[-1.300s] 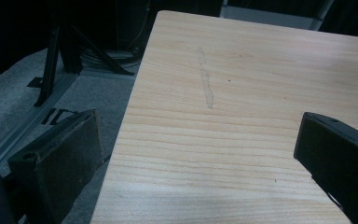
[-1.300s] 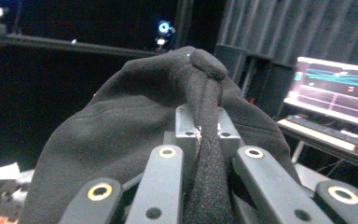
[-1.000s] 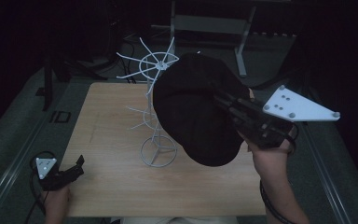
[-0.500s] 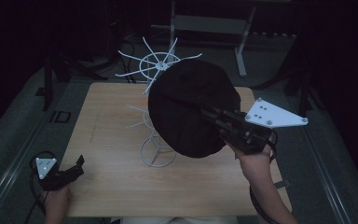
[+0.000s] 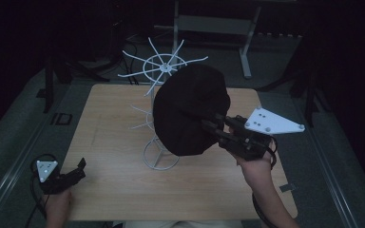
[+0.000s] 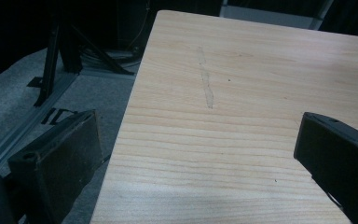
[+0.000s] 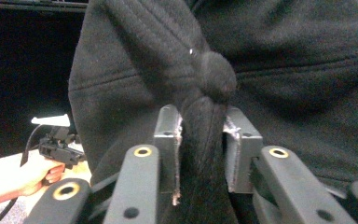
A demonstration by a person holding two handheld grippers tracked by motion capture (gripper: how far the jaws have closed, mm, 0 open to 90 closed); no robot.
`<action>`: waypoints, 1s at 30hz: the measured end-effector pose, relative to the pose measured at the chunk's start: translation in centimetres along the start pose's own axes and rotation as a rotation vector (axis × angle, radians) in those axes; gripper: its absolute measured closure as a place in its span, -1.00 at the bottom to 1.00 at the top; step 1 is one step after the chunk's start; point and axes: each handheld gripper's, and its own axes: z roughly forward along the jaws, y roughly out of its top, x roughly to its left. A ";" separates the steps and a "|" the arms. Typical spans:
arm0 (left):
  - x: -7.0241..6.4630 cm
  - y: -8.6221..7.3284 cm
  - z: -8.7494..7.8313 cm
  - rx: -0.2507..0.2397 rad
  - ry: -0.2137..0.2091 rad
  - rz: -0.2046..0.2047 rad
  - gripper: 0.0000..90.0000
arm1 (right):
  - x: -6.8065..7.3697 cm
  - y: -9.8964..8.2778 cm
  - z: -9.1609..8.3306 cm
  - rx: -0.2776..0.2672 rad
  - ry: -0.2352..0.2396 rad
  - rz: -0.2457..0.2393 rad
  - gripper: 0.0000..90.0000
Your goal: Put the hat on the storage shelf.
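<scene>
A black cap (image 5: 185,107) hangs against the upper arms of a white wire rack (image 5: 164,66) standing on the wooden table (image 5: 104,123). My right gripper (image 5: 210,125) reaches in from the right at the cap's lower side. In the right gripper view a bunched fold of the cap (image 7: 284,70) fills the gap of the right gripper (image 7: 203,140), touching both metal pads; these jaws have just been opening, with the fold still between them. My left gripper (image 5: 80,170) rests at the table's front left corner. Its jaws stand wide apart over bare wood, the left gripper (image 6: 198,154) holding nothing.
The rack's round wire base (image 5: 160,159) sits mid-table, with thin arms sticking out to the left. A metal stand (image 5: 247,42) is on the dark floor behind the table. In the right gripper view the other hand (image 7: 42,172) shows at the far left.
The right gripper and the cap have moved down and to the left, closer against the rack. The left gripper has stayed where it was.
</scene>
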 end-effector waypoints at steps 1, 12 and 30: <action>0.0 0.0 0.0 -0.001 0.000 -0.001 -0.97 | 0.0 -0.1 -0.1 -0.004 -0.001 -0.002 0.47; 0.0 0.0 0.0 -0.001 -0.001 -0.002 -0.97 | -0.3 -0.8 -2.4 -0.031 -0.034 0.012 0.12; 0.0 0.0 0.0 -0.002 0.001 0.001 -0.97 | -3.7 -5.6 -5.2 0.029 -0.186 0.080 -0.12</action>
